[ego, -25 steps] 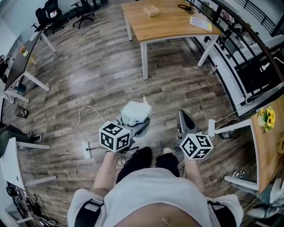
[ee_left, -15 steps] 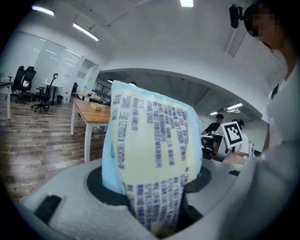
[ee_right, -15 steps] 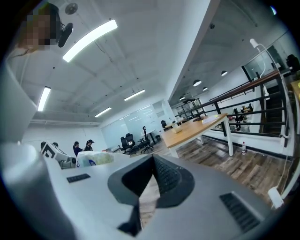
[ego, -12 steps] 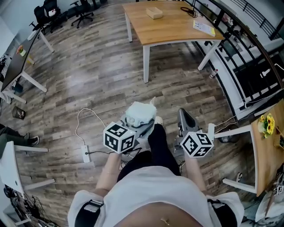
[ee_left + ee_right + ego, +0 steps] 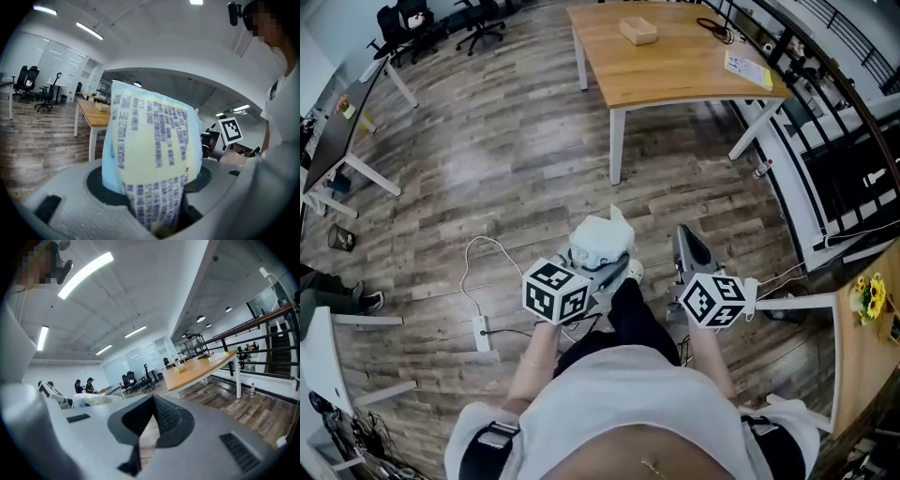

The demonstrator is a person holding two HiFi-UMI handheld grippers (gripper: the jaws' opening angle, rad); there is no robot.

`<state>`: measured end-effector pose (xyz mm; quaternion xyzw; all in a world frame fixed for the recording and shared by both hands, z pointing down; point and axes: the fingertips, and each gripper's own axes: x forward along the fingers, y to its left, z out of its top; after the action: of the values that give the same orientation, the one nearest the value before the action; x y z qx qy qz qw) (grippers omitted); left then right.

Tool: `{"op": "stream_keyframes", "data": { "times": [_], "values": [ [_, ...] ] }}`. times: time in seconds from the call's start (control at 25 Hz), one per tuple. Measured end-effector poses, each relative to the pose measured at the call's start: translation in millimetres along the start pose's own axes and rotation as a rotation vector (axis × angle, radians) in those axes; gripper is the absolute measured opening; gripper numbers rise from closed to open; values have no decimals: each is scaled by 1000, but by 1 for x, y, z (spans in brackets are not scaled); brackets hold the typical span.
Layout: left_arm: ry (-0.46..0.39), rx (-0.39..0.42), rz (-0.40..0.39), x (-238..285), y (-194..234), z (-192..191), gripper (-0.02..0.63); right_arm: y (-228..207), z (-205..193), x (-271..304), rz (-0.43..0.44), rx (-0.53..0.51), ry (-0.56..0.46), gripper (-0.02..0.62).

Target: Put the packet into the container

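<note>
A white and pale blue packet with blue print stands upright between the jaws of my left gripper, which is shut on its lower end. In the left gripper view the packet fills the middle of the frame above the left gripper. My right gripper is carried beside it, jaws together and nothing in them; in its own view the right gripper shows the tips meeting. A small tan box sits on a wooden table far ahead.
A person's legs and shoe show below the grippers on the wood floor. A white cable and power strip lie on the floor at left. Office chairs stand at the back left, a black railing at right.
The person has walked forward, so the table has come nearer in the head view. One leg has swung forward under the grippers. The packet stays in the left gripper.
</note>
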<state>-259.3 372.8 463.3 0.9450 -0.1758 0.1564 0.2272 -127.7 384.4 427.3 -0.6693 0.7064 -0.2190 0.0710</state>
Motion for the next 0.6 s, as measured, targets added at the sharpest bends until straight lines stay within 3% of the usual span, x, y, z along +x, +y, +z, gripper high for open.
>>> {"op": "stream_keyframes", "data": {
  "times": [0.6],
  "values": [
    [4, -24, 30, 119, 97, 94, 293, -68, 64, 159, 53, 6, 55, 11]
  ]
}}
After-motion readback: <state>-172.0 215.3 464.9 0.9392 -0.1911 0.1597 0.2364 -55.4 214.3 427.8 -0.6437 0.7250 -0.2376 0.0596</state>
